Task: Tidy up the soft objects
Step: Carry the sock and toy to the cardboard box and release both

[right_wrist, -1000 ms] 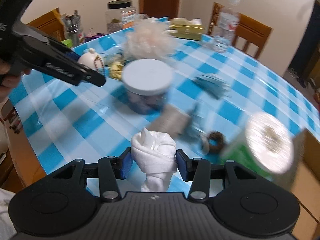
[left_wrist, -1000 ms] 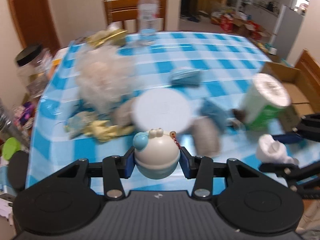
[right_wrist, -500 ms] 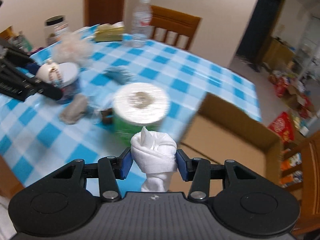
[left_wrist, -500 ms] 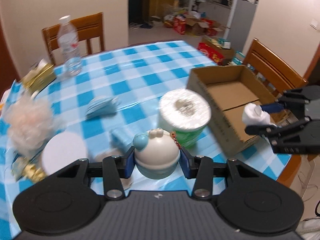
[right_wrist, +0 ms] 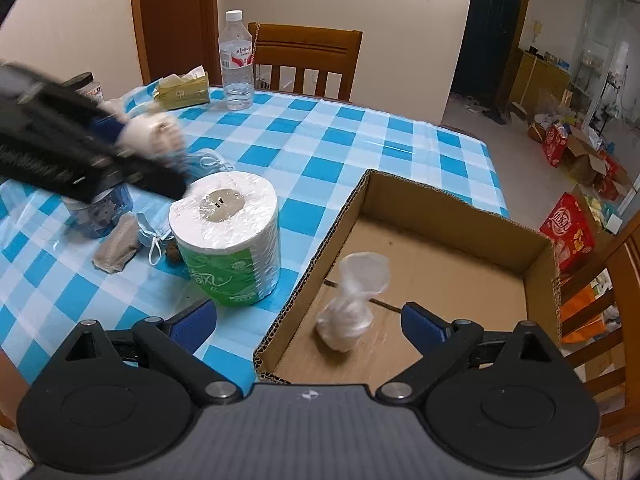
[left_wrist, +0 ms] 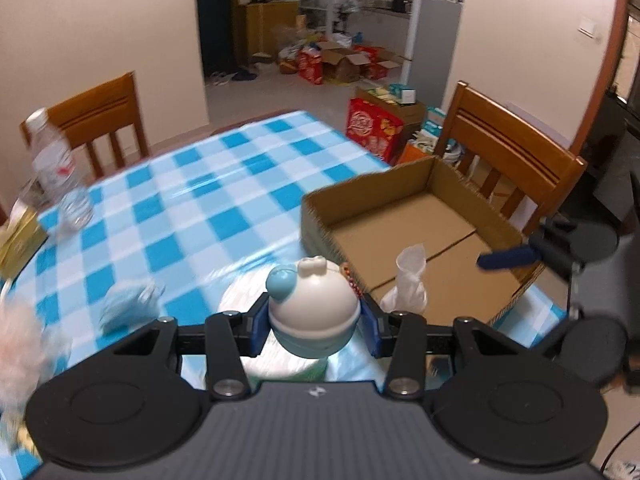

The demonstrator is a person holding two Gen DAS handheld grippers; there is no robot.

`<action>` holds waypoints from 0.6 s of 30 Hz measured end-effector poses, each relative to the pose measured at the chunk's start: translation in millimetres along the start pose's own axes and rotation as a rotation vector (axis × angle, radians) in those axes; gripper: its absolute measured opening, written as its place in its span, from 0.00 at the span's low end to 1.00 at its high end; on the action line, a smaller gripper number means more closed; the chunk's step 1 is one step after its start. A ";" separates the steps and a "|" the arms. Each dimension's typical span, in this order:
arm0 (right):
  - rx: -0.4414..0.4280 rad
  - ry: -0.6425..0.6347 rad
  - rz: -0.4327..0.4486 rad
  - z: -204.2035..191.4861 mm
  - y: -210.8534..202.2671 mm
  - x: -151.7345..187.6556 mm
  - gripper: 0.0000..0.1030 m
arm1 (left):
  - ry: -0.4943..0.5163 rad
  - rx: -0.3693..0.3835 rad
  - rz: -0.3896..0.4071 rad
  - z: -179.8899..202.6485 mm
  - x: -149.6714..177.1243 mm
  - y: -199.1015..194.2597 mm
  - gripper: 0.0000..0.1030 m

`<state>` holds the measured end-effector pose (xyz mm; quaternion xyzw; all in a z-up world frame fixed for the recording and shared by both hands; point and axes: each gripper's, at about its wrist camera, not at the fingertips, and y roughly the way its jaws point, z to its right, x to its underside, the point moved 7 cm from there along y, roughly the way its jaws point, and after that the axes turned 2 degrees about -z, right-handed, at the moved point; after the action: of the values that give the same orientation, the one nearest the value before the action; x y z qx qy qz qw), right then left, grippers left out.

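My left gripper (left_wrist: 312, 322) is shut on a round white-and-blue soft toy (left_wrist: 312, 308) and holds it above the toilet roll (left_wrist: 244, 300), just left of the open cardboard box (left_wrist: 360, 190). My right gripper (right_wrist: 308, 320) hangs over the box's near corner (right_wrist: 280, 344) with its jaws opening wide. A white knotted cloth bundle (right_wrist: 354, 300) sits blurred on the box floor below and between the pads, touching neither. In the left wrist view the same bundle (left_wrist: 408, 280) stands inside the box. The toy (right_wrist: 156, 136) shows blurred at the left of the right wrist view.
On the blue checked cloth (right_wrist: 320, 140) stand a wrapped toilet roll (right_wrist: 228, 240), a jar (right_wrist: 98, 212), a grey sock (right_wrist: 118, 248), a blue pouch (right_wrist: 150, 236), a water bottle (right_wrist: 237, 68) and a tissue pack (right_wrist: 182, 90). Wooden chairs (left_wrist: 508, 160) ring the table.
Both grippers swung from the cluttered table toward the cardboard box. The right gripper opened and let go of the white bundle, which dropped into the box. The left still grips the toy.
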<state>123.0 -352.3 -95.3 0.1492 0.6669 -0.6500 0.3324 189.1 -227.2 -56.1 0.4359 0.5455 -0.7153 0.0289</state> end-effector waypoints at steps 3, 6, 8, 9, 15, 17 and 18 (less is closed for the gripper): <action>-0.010 0.018 0.008 1.8 -2.1 2.9 1.00 | 0.032 0.019 0.011 13.2 -21.0 14.3 0.43; -0.022 0.052 0.017 7.3 -4.5 6.5 1.00 | 0.057 0.040 0.020 25.8 -39.4 32.0 0.43; -0.023 0.078 0.011 11.3 -4.5 10.7 1.00 | 0.067 0.048 0.016 33.7 -49.3 44.8 0.43; -0.026 0.082 0.005 12.3 -3.9 12.5 1.00 | 0.067 0.053 0.013 36.5 -54.0 52.9 0.43; 0.004 0.098 -0.003 16.9 -6.1 22.3 1.00 | 0.076 0.057 -0.020 50.5 -72.2 95.0 0.44; 0.011 0.102 -0.012 17.9 -6.9 25.0 1.00 | 0.079 0.053 -0.024 53.4 -76.3 104.4 0.44; 0.017 0.105 -0.016 19.1 -7.0 25.8 1.00 | 0.083 0.051 -0.023 55.1 -78.6 109.2 0.47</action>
<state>104.4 -377.5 -105.1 0.1808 0.6790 -0.6495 0.2905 261.6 -349.8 -85.7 0.4593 0.5327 -0.7107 -0.0132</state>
